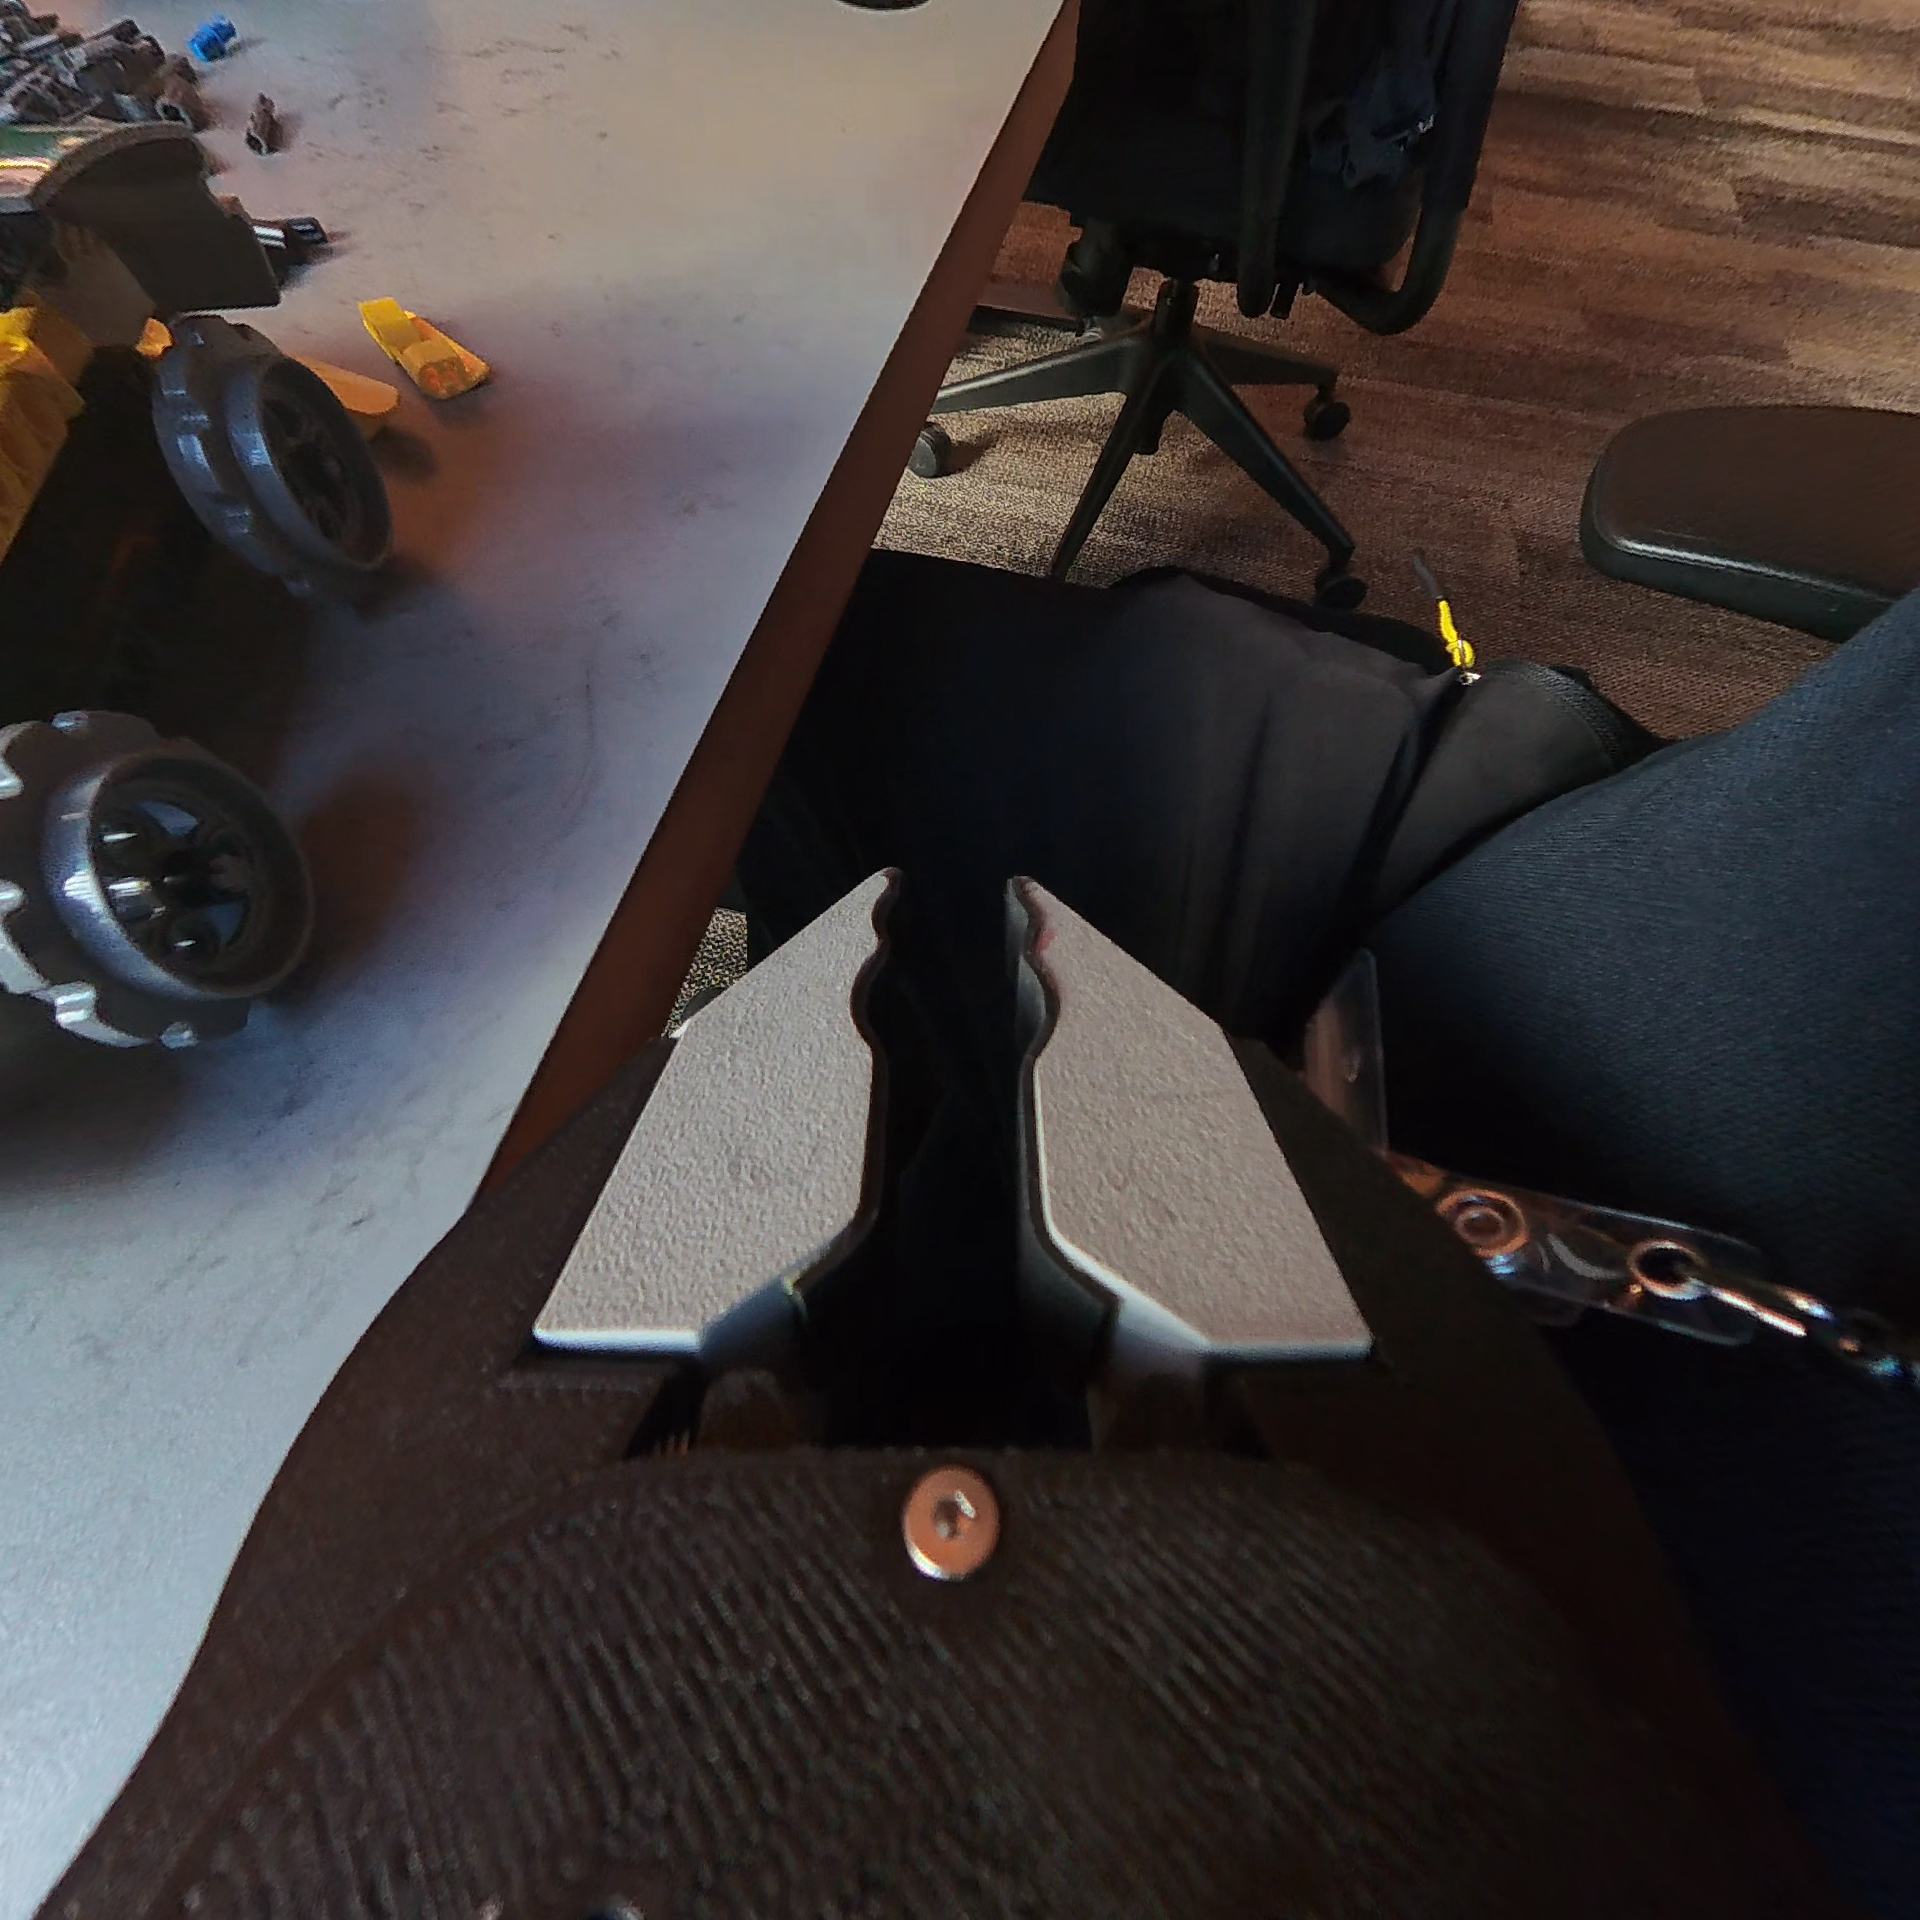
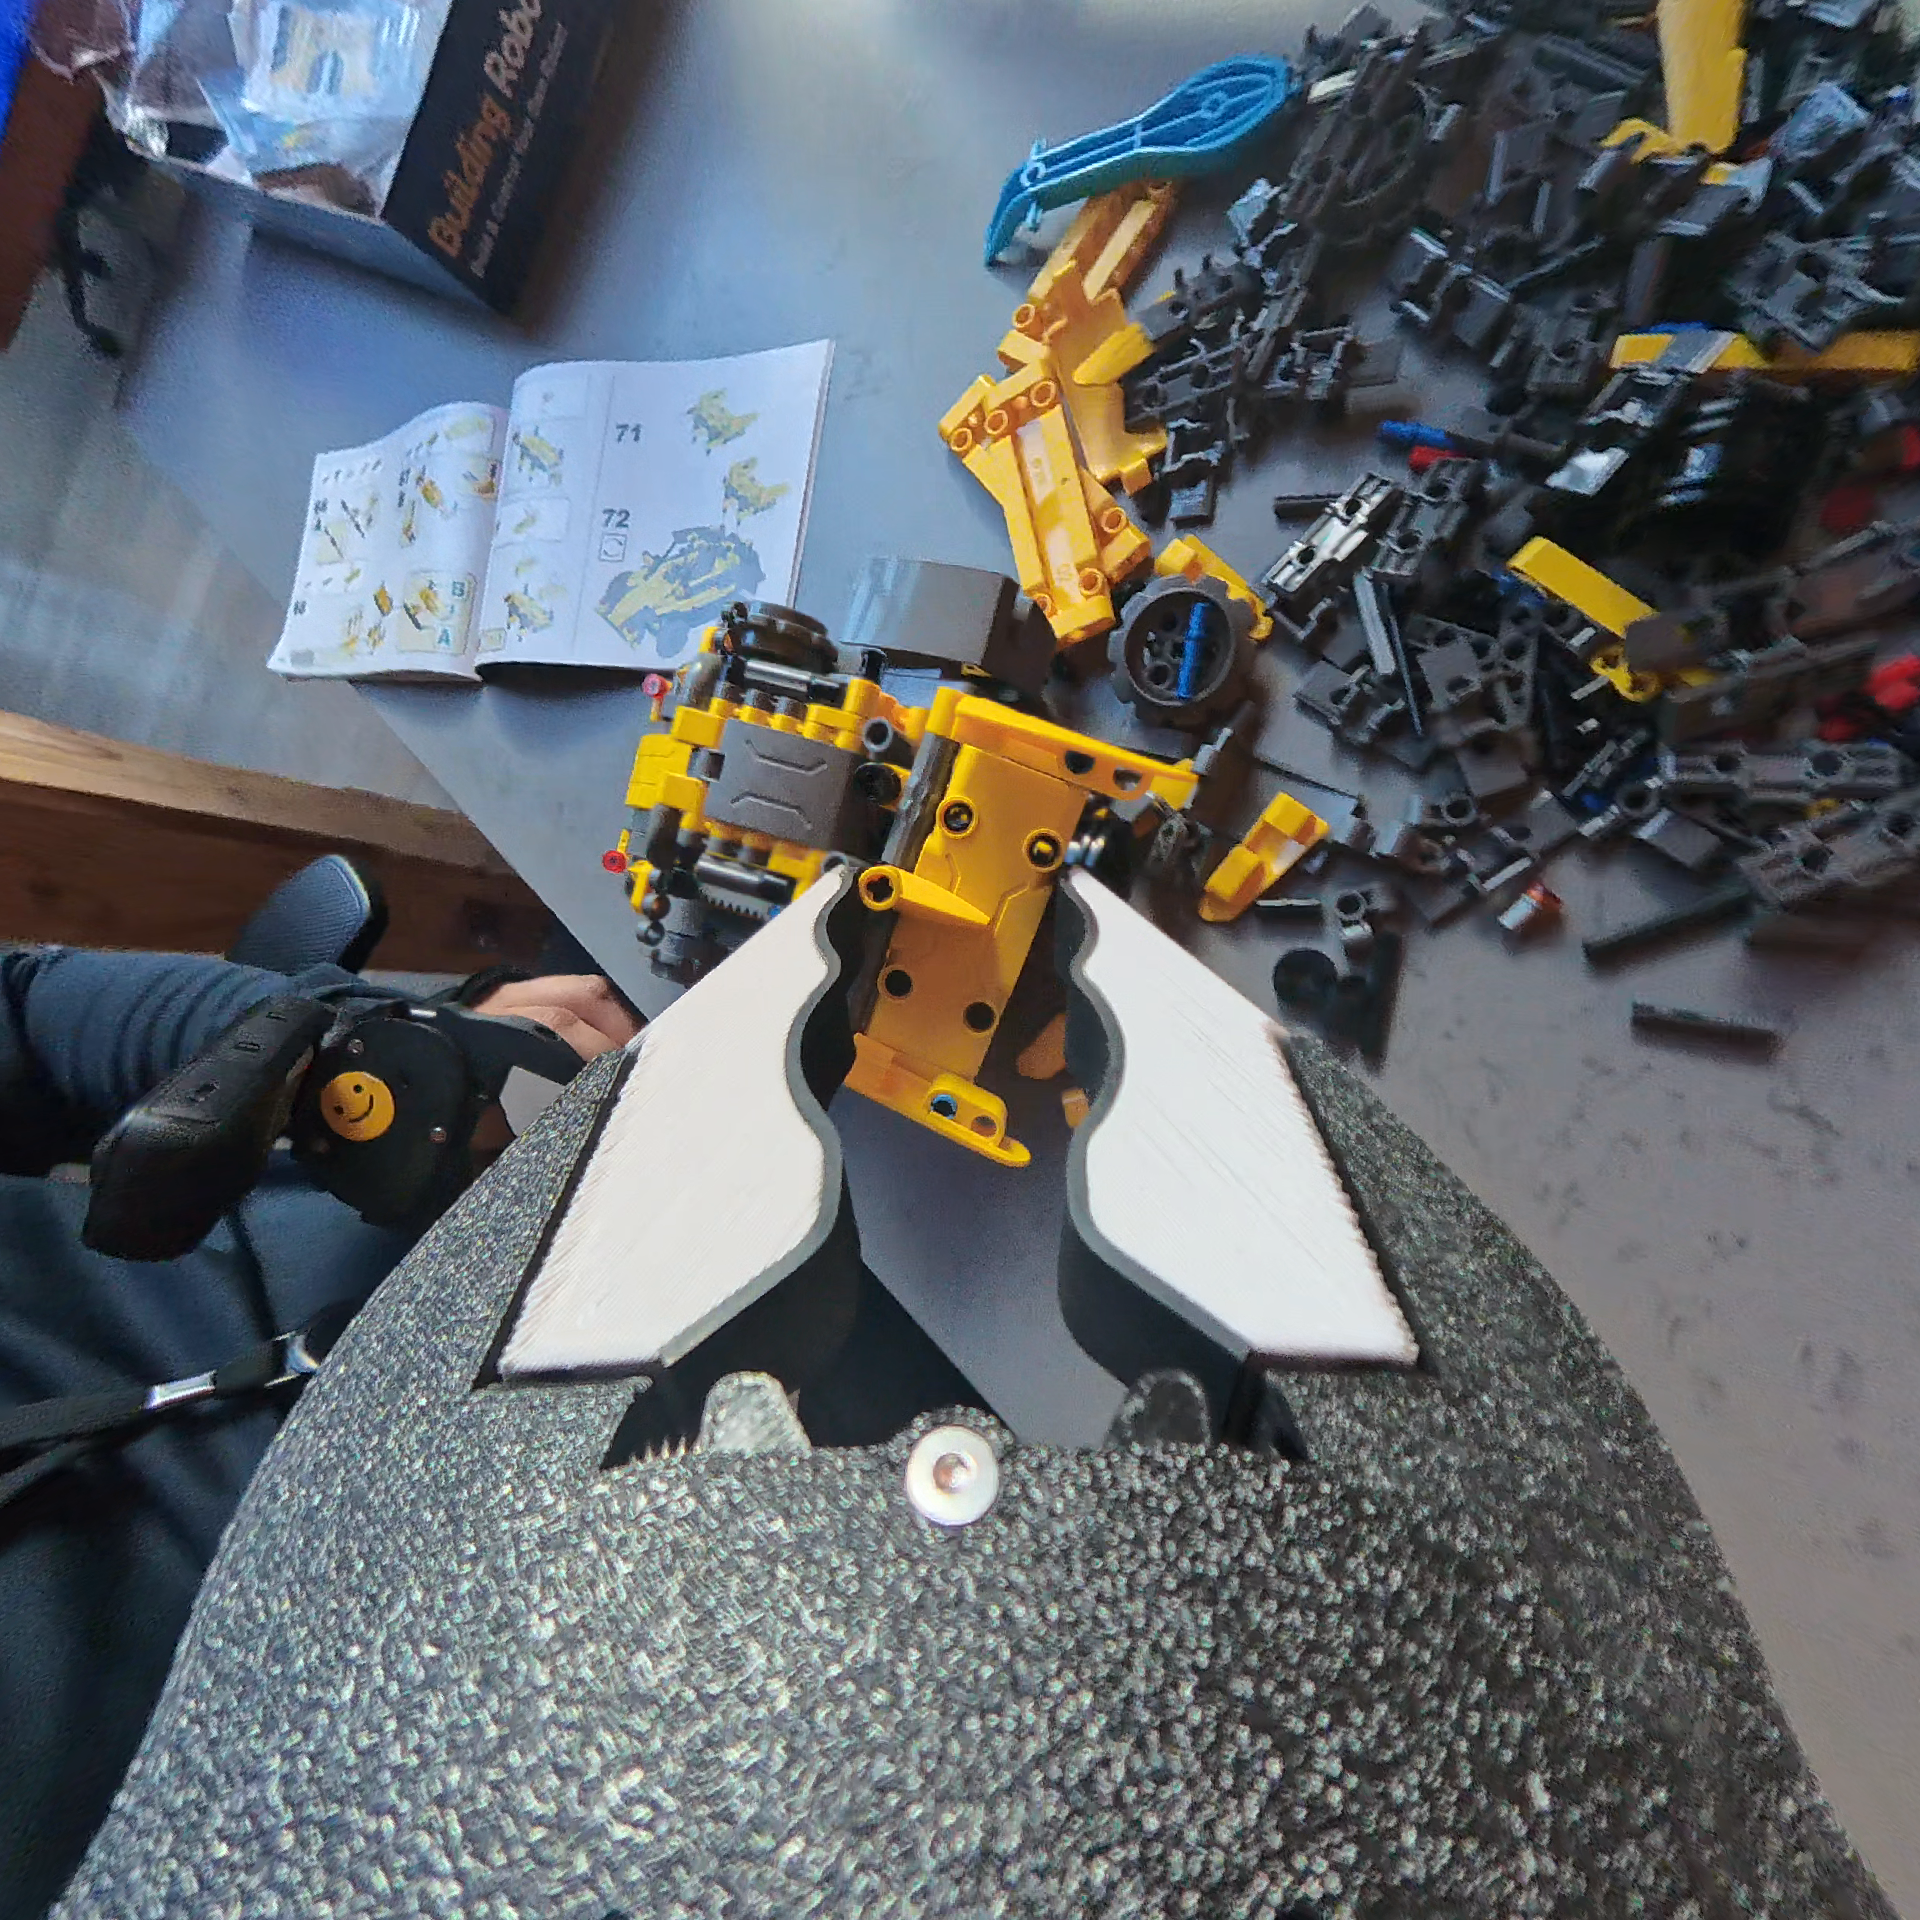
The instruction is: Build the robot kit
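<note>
1. Two views, left wrist first: my left gripper [image 1: 951, 914] is off the table, past its edge, over my lap in dark trousers. Jaws stand a narrow gap apart, nothing between them.
2. Same view: grey table [image 1: 582, 343] runs along the left. Two grey toothed wheels [image 1: 275, 457] of the brick vehicle show at the left edge, well apart from this gripper. A loose yellow piece [image 1: 421, 348] lies beyond them. Office chair [image 1: 1195, 312] on the carpet ahead.
3. Right wrist view: my right gripper [image 2: 961, 894] is spread, fingers either side of the yellow nose section of the brick vehicle [image 2: 883, 800]. Cannot tell if the pads touch it; it looks straddled, not clamped.
4. Vehicle sits near the table edge, just this side of the open instruction booklet [image 2: 561, 520], with the loose parts pile [image 2: 1558, 468] to the right and a dark box [image 2: 478, 156] far left.
5. Handling, my judgement: light, rigid plastic, smooth so a bit slippery, and the snap-fit joints could pop under a hard squeeze. Best hold is across the solid yellow block, not the thin tabs or pins.
6. Long axis runs roughly toward and away from me; the yellow end points at my gripper, the dark grey end at the booklet.
</note>
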